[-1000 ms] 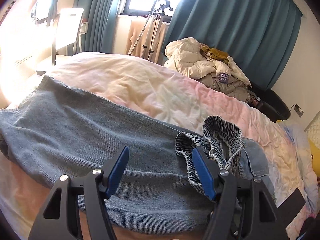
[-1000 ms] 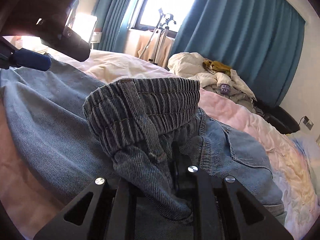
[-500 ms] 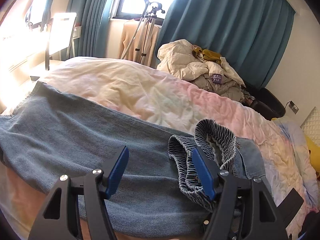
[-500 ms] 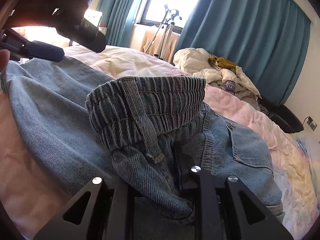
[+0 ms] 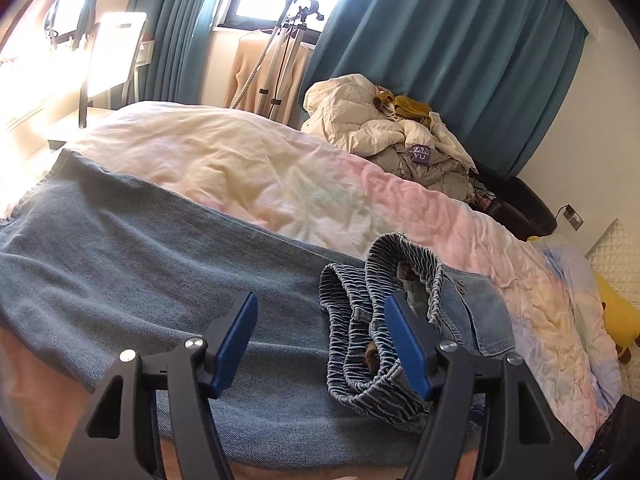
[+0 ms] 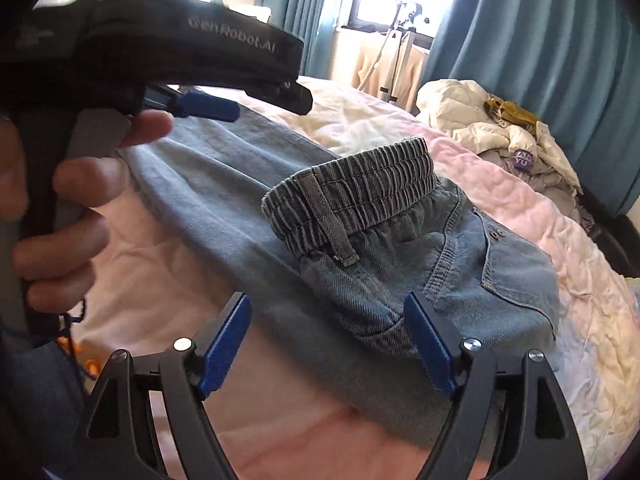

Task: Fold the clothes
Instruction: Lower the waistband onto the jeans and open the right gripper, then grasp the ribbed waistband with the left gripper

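Blue jeans [image 5: 132,276] lie across the bed, legs stretching to the left. Their elastic waistband [image 5: 380,304] is bunched up at the right; in the right wrist view the waistband [image 6: 360,196] stands up in a ridge above the pocket part [image 6: 508,276]. My left gripper [image 5: 320,344] is open and empty, just above the jeans, its right finger beside the waistband. My right gripper [image 6: 328,340] is open and empty, low over the near edge of the jeans. The left gripper's body [image 6: 172,52] and the hand holding it fill the upper left of the right wrist view.
The bed has a pink and cream quilt [image 5: 260,168]. A pile of pale clothes [image 5: 392,136] lies at its far side. Teal curtains [image 5: 440,40], a tripod stand [image 5: 284,52] and a window are behind. A yellow plush toy [image 5: 616,312] is at right.
My right gripper let go of the waistband, opened and drew back; the waistband now rests on the jeans. My left gripper stayed open and shifted slightly.
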`<state>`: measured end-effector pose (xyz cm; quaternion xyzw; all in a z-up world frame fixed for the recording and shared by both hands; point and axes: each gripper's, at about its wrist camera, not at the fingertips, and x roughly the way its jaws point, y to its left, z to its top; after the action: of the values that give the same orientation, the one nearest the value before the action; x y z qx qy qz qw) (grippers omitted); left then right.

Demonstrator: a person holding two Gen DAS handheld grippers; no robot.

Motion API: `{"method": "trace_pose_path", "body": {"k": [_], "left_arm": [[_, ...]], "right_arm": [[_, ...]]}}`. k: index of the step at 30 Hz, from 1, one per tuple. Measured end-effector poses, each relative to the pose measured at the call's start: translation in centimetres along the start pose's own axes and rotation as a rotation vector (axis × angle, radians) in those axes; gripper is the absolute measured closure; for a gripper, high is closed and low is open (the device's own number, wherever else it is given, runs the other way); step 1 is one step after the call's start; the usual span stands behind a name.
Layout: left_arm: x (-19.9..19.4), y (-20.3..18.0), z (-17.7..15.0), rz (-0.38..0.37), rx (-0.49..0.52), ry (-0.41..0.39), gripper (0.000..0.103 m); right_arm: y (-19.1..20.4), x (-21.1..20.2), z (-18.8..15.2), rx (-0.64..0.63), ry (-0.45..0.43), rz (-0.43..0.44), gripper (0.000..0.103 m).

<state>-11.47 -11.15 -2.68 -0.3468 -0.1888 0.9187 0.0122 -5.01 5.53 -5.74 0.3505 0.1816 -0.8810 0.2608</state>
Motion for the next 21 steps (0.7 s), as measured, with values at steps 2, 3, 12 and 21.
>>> {"method": "trace_pose_path", "body": {"k": [2,3,12,21], "left_arm": [[0.4,0.4,-0.1,-0.020,-0.025,0.023,0.035],[0.5,0.6,-0.2,-0.032,-0.036,0.032,0.035],[0.9,-0.8,-0.8,-0.191,-0.032,0.068,0.035],[3.3,-4.1,-2.4,-0.140,0.141,0.136,0.035]], "right_arm": [[-0.9,-1.2,0.0,0.029,-0.010,0.036,0.023],[-1.4,-1.7,0.0,0.046,-0.018,0.045,0.023],[-8.5,-2.8,-0.4,0.275,-0.149,-0.120,0.023],[-11.1,4.2,-3.3,0.447,0.028,-0.013,0.023]]}}
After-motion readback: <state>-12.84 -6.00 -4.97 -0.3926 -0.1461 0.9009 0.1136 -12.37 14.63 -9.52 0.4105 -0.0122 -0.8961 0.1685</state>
